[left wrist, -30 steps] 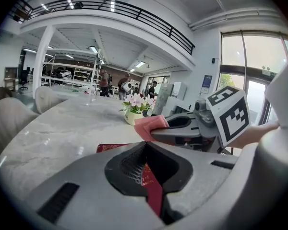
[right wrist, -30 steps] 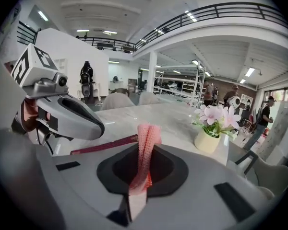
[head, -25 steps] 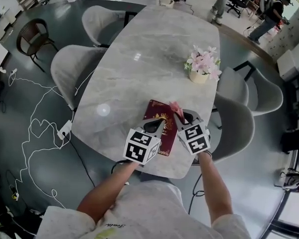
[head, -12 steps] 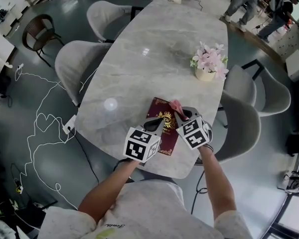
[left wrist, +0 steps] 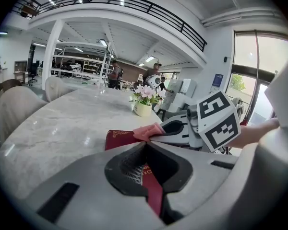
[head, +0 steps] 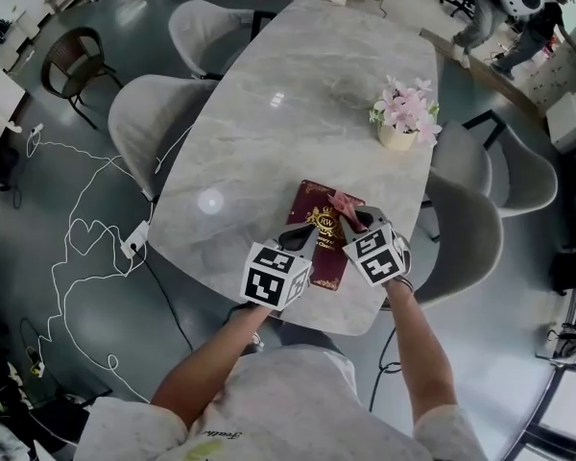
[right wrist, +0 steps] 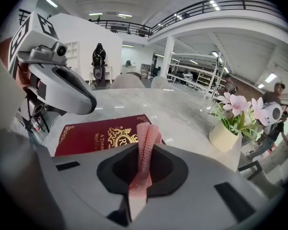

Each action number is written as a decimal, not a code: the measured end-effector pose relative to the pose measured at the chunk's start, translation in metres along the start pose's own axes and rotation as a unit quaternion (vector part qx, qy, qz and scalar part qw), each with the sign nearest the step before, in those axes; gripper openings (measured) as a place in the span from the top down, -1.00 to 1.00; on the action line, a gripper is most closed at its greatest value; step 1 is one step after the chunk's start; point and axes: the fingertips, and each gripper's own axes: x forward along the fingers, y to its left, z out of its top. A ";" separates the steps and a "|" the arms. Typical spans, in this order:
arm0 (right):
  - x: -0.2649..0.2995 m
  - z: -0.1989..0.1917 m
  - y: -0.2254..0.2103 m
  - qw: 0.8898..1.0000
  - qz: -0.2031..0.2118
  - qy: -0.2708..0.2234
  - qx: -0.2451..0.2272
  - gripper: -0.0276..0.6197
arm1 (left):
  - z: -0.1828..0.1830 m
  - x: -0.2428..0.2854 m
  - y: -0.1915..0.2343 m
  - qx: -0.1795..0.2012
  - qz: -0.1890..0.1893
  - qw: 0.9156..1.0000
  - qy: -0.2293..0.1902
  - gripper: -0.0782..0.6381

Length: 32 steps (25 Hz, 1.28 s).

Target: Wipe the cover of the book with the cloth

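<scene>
The pale marble table carries a dark red book flat near its 6 o'clock edge, close to the person. A pot of pink flowers stands at about 2 o'clock from the book. The left gripper is clamped on the book's near edge. The right gripper pinches a pink cloth, whose free end lies over the cover at the book's 1 o'clock corner.

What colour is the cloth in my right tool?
Pale pink; the ribbed fabric cloth shows best in the right gripper view.
</scene>
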 end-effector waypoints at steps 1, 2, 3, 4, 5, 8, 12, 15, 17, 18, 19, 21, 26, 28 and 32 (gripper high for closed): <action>-0.001 -0.001 0.002 1.000 -0.002 0.000 0.001 0.85 | -0.001 -0.002 -0.001 0.001 -0.002 1.000 0.000 0.76; -0.003 -0.001 0.004 1.000 -0.003 0.000 0.002 0.85 | -0.001 -0.004 -0.001 0.000 -0.004 1.000 -0.001 0.76; -0.004 -0.002 0.006 1.000 -0.005 0.001 0.003 0.85 | -0.001 -0.006 -0.001 0.000 -0.005 1.000 -0.002 0.76; -0.005 -0.002 0.009 1.000 -0.006 0.003 0.004 0.85 | -0.002 -0.008 -0.001 0.001 -0.007 1.000 -0.002 0.76; -0.006 -0.003 0.012 1.000 -0.006 0.004 0.004 0.85 | -0.003 -0.010 -0.001 0.001 -0.008 1.000 -0.002 0.76; -0.009 -0.004 0.020 1.000 -0.007 0.007 0.005 0.85 | -0.007 -0.015 -0.002 0.005 -0.011 1.000 -0.001 0.76; -0.014 -0.006 0.031 1.000 -0.008 0.011 0.007 0.85 | -0.011 -0.021 -0.005 0.009 -0.017 1.000 0.001 0.76; -0.017 -0.008 0.038 1.000 -0.009 0.013 0.009 0.85 | -0.014 -0.025 -0.005 0.012 -0.020 1.000 0.002 0.76; -0.019 -0.009 0.042 1.000 -0.010 0.014 0.010 0.85 | -0.016 -0.028 -0.006 0.013 -0.021 1.000 0.003 0.76; -0.020 -0.009 0.044 1.000 -0.011 0.015 0.011 0.85 | -0.018 -0.030 -0.006 0.014 -0.022 1.000 0.004 0.76; -0.021 -0.009 0.047 1.000 -0.011 0.015 0.011 0.85 | -0.019 -0.032 -0.006 0.014 -0.022 1.000 0.005 0.76; -0.023 -0.010 0.052 1.000 -0.011 0.016 0.012 0.85 | -0.021 -0.036 -0.006 0.015 -0.023 1.000 0.005 0.76; -0.028 -0.013 0.067 1.000 -0.009 0.019 0.016 0.85 | -0.027 -0.045 -0.007 0.018 -0.023 1.000 0.006 0.76; -0.030 -0.014 0.072 1.000 -0.009 0.019 0.017 0.85 | -0.029 -0.049 -0.008 0.019 -0.023 1.000 0.006 0.76; -0.035 -0.017 0.081 1.000 -0.009 0.021 0.018 0.85 | -0.033 -0.054 -0.010 0.021 -0.025 0.999 0.005 0.76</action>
